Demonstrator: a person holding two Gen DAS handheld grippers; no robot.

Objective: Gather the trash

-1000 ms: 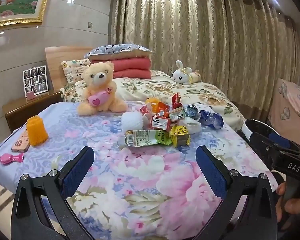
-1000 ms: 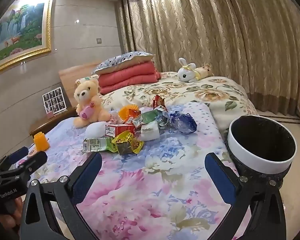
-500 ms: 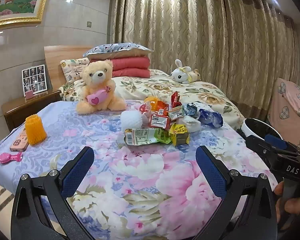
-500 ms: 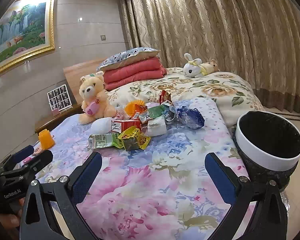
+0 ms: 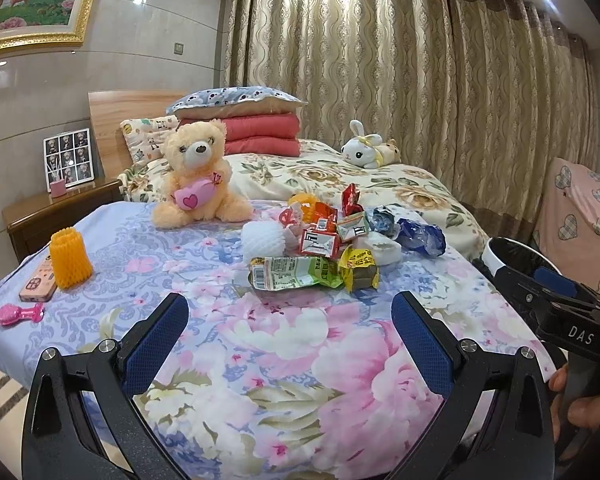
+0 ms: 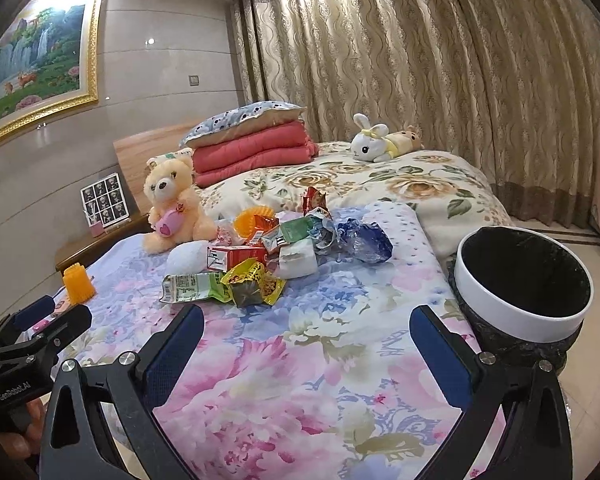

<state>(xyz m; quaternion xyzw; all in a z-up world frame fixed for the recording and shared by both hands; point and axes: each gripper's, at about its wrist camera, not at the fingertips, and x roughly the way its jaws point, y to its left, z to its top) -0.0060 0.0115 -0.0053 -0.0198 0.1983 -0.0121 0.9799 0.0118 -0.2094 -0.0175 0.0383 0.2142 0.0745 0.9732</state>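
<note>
A heap of trash lies mid-bed: a green wrapper (image 5: 294, 273) (image 6: 194, 287), a yellow wrapper (image 5: 360, 264) (image 6: 254, 282), a red carton (image 5: 319, 242) (image 6: 236, 258), a blue crumpled bag (image 5: 420, 236) (image 6: 364, 240) and white foam pieces (image 5: 263, 238). A white-rimmed bin (image 6: 526, 286) with a black liner stands beside the bed at the right; its rim shows in the left wrist view (image 5: 512, 250). My left gripper (image 5: 288, 332) is open and empty, short of the heap. My right gripper (image 6: 306, 340) is open and empty, between heap and bin.
A teddy bear (image 5: 198, 174) sits behind the heap. An orange foam sleeve (image 5: 70, 258), a phone (image 5: 40, 284) and a pink brush (image 5: 18, 314) lie at the bed's left edge. A plush rabbit (image 6: 374, 144), folded red quilt (image 6: 252, 152), nightstand (image 5: 56, 208) and curtains stand behind.
Both grippers have drifted slightly nearer the heap; the view has shifted a little. Both stay open and empty. Nothing on the bed has moved.
</note>
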